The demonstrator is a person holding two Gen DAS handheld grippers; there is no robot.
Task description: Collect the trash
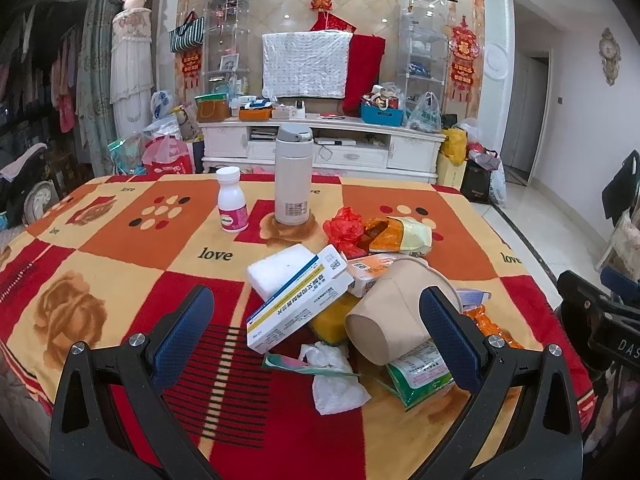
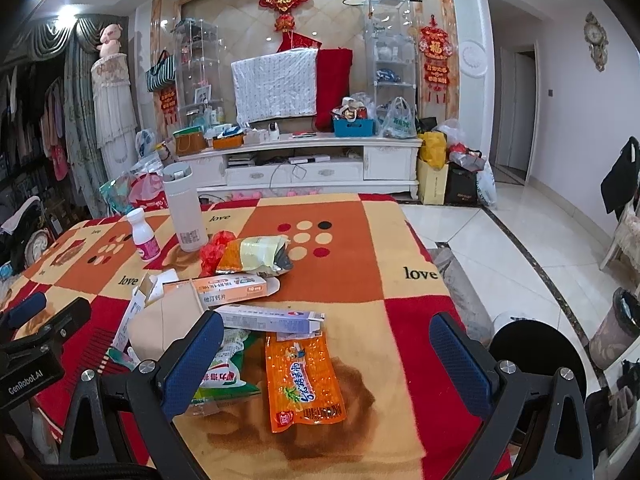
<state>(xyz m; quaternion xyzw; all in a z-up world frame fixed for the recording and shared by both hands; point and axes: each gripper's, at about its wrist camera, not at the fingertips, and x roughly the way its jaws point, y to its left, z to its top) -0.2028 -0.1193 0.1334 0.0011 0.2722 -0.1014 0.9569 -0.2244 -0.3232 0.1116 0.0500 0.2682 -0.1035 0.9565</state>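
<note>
A pile of trash lies on the blanket-covered table (image 1: 120, 240). In the left wrist view my left gripper (image 1: 316, 332) is open and empty; a tipped beige paper cup (image 1: 388, 316), a white and blue medicine box (image 1: 296, 304) and a crumpled tissue (image 1: 336, 376) lie between its fingers. A white foam block (image 1: 280, 268) and a red plastic bag (image 1: 344, 228) lie beyond. In the right wrist view my right gripper (image 2: 326, 364) is open and empty above an orange snack wrapper (image 2: 302, 380), with a green and white packet (image 2: 224, 376) by its left finger.
A white thermos (image 1: 292, 176) and a white pill bottle with pink label (image 1: 232, 200) stand at the table's far side. A dark waste bin (image 2: 616, 328) stands on the tiled floor to the right of the table. A black round stool (image 2: 536, 352) is near the table edge.
</note>
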